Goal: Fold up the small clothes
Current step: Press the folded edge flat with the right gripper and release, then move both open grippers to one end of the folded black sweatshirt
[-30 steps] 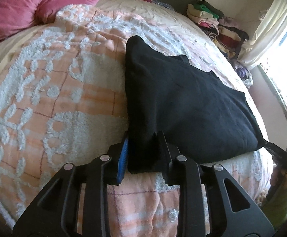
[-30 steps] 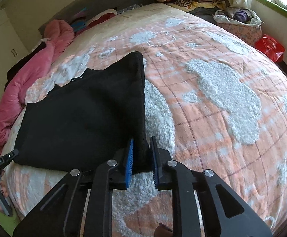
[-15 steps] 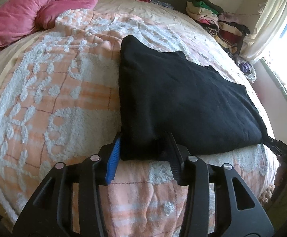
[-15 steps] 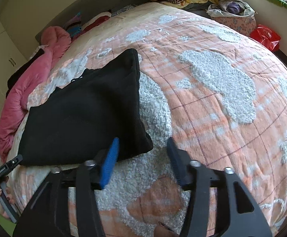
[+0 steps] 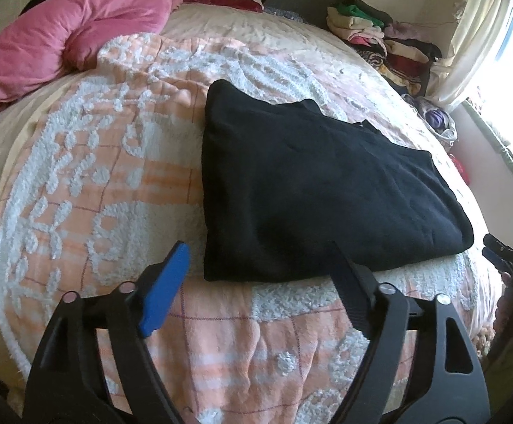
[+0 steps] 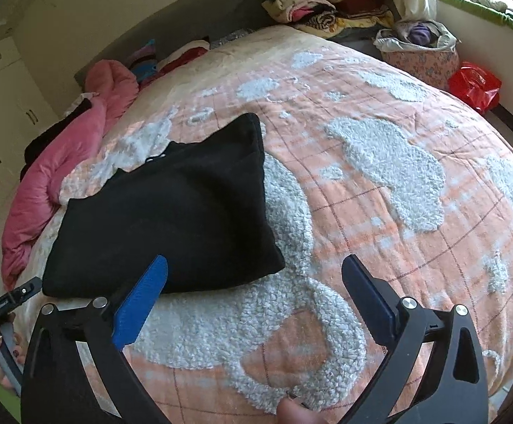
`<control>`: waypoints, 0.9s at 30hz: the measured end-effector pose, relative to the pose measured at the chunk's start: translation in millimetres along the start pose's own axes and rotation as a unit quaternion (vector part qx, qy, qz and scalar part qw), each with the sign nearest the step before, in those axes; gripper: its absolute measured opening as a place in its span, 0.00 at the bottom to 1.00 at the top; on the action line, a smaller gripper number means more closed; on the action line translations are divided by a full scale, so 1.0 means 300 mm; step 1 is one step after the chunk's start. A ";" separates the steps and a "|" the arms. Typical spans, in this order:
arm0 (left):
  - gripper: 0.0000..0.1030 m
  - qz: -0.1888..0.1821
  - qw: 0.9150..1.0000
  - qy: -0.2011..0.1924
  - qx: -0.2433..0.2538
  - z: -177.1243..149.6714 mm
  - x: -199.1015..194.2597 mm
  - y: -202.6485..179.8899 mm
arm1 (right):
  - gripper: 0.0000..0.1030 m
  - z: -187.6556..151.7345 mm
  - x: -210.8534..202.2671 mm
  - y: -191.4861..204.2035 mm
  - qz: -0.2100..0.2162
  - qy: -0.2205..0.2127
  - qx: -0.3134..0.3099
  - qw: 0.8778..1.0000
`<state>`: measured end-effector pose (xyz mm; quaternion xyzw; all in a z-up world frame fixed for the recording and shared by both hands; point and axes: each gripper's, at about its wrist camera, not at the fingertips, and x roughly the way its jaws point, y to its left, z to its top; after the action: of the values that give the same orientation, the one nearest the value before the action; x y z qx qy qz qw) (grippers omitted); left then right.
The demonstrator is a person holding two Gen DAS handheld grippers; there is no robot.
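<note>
The left gripper (image 5: 256, 279) has just been opening: its blue-padded fingers (image 5: 164, 288) now stand apart, with the near left corner of the folded black garment (image 5: 312, 190) lying between the tips, and the pads do not press on it. The right gripper (image 6: 256, 296) has likewise just been opening, and its fingers (image 6: 139, 304) spread wide. The garment's near right corner lies just beyond and between them, untouched.

The garment rests flat on the bed (image 5: 79, 183), on a peach and white tufted bedspread (image 6: 380, 183), close to its near edge. A pink quilt (image 5: 62, 39) is bunched along the far left side of the bed. Stacks of folded clothes (image 6: 327, 3) sit beyond the far right corner, beside a curtain (image 5: 475, 35). On the floor to the right stand a flowered basket (image 6: 422, 56) and a red bag (image 6: 475, 83).
</note>
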<state>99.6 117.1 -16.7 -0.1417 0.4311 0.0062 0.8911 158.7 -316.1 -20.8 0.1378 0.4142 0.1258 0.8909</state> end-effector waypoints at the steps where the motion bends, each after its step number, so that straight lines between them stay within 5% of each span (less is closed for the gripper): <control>1: 0.75 0.002 1.000 -0.001 0.002 0.000 -0.003 -0.004 | 0.96 -0.001 -0.004 0.000 0.003 -0.001 0.000 1.000; 8: 0.91 0.008 1.000 -0.013 0.005 -0.003 -0.029 -0.015 | 0.96 -0.012 -0.033 0.017 0.010 -0.010 -0.004 1.000; 27: 0.91 0.054 0.997 -0.047 0.010 -0.009 -0.092 0.020 | 0.96 -0.056 -0.044 0.221 0.035 -0.010 -0.077 0.996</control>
<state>79.3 125.3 1.6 -0.1092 0.3959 0.0566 0.9100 130.2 -256.5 1.3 0.0843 0.3894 0.1866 0.8980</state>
